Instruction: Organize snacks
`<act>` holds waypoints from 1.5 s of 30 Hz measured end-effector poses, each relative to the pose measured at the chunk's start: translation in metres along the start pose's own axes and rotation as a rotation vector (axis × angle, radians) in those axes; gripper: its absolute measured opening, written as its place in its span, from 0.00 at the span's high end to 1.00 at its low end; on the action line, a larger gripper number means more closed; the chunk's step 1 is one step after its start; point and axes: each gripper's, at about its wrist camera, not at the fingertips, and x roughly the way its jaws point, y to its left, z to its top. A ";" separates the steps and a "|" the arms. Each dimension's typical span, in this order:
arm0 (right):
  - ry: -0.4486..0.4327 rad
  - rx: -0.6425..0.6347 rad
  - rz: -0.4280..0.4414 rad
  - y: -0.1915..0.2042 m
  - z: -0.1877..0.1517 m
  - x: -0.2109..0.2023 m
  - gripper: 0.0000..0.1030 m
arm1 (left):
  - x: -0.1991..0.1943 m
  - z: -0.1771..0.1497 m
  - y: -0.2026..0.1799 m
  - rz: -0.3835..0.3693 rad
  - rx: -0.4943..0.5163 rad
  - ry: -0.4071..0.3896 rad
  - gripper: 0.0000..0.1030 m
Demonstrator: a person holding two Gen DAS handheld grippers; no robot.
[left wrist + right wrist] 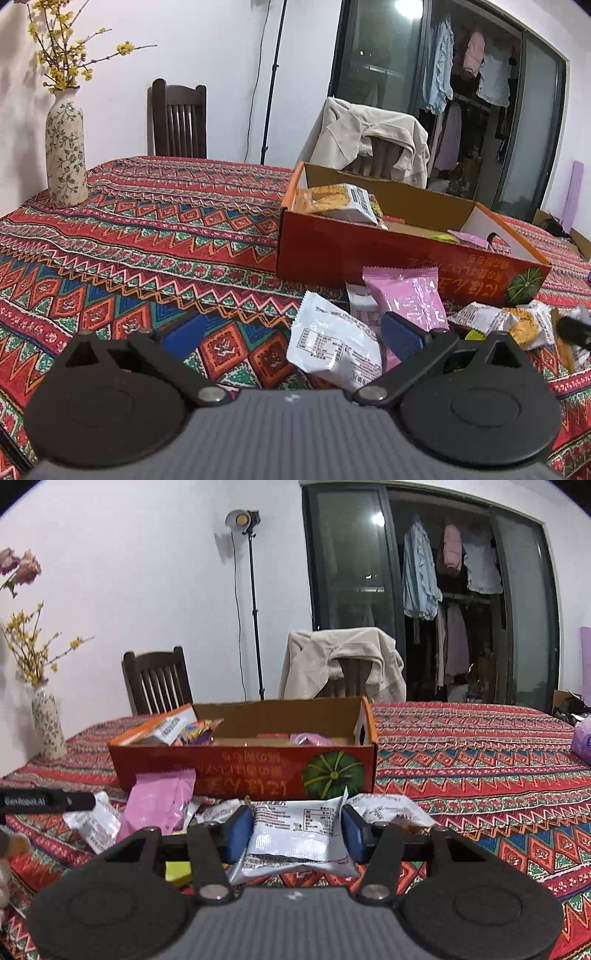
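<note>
My right gripper [295, 830] is shut on a white snack packet [299, 838], its blue pads pressing both short sides, just in front of the red cardboard box [243, 764]. The box holds several snacks, among them an orange-and-white pack [166, 727]. My left gripper [291, 332] stands open low over the tablecloth. A white packet [332, 347] lies by its right finger and a pink packet [406, 295] leans on the box [369, 254]. More packets [509, 321] lie to the right. A finger of the left gripper [48, 799] shows at the left of the right wrist view.
The table wears a red patterned cloth [147, 229]. A flowered vase [65, 155] with yellow blossoms stands at its far left corner. Two chairs, one draped with a beige jacket [343, 661], stand behind the table. A lamp stand [253, 602] and glass doors are beyond.
</note>
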 end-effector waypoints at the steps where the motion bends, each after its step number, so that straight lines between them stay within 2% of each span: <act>1: -0.003 0.004 0.001 -0.001 0.000 0.000 0.50 | 0.001 0.000 0.000 0.000 0.002 0.005 0.00; 6: -0.013 0.012 0.008 -0.002 0.000 -0.002 0.49 | 0.006 -0.002 -0.004 0.009 0.022 0.034 0.00; 12: -0.016 0.020 0.010 -0.004 0.000 -0.003 0.49 | 0.014 -0.005 -0.019 0.058 0.112 0.073 0.00; 20: -0.006 0.023 0.015 -0.004 -0.001 -0.001 0.49 | 0.024 -0.004 -0.027 0.041 0.174 0.128 0.02; 21: -0.005 0.025 0.016 -0.004 -0.001 -0.001 0.49 | 0.024 -0.003 -0.028 0.039 0.178 0.126 0.06; 24: -0.001 0.031 0.017 -0.005 -0.001 0.000 0.49 | 0.024 -0.003 -0.027 0.000 0.170 0.132 0.31; 26: 0.003 0.032 0.018 -0.005 -0.001 0.001 0.49 | 0.022 -0.004 -0.026 -0.006 0.162 0.124 0.36; 31: 0.006 0.032 0.018 -0.006 -0.001 0.001 0.49 | 0.009 -0.001 -0.023 0.003 0.154 0.077 0.67; 34: 0.008 0.032 0.017 -0.005 -0.001 0.002 0.49 | 0.004 -0.003 -0.017 0.001 0.147 0.074 0.79; 39: 0.011 0.035 0.012 -0.005 -0.001 0.003 0.49 | -0.006 -0.004 -0.007 0.019 0.134 0.052 0.90; 45: 0.008 0.036 0.002 -0.007 -0.002 0.002 0.49 | -0.024 -0.003 0.000 -0.018 0.109 0.011 0.91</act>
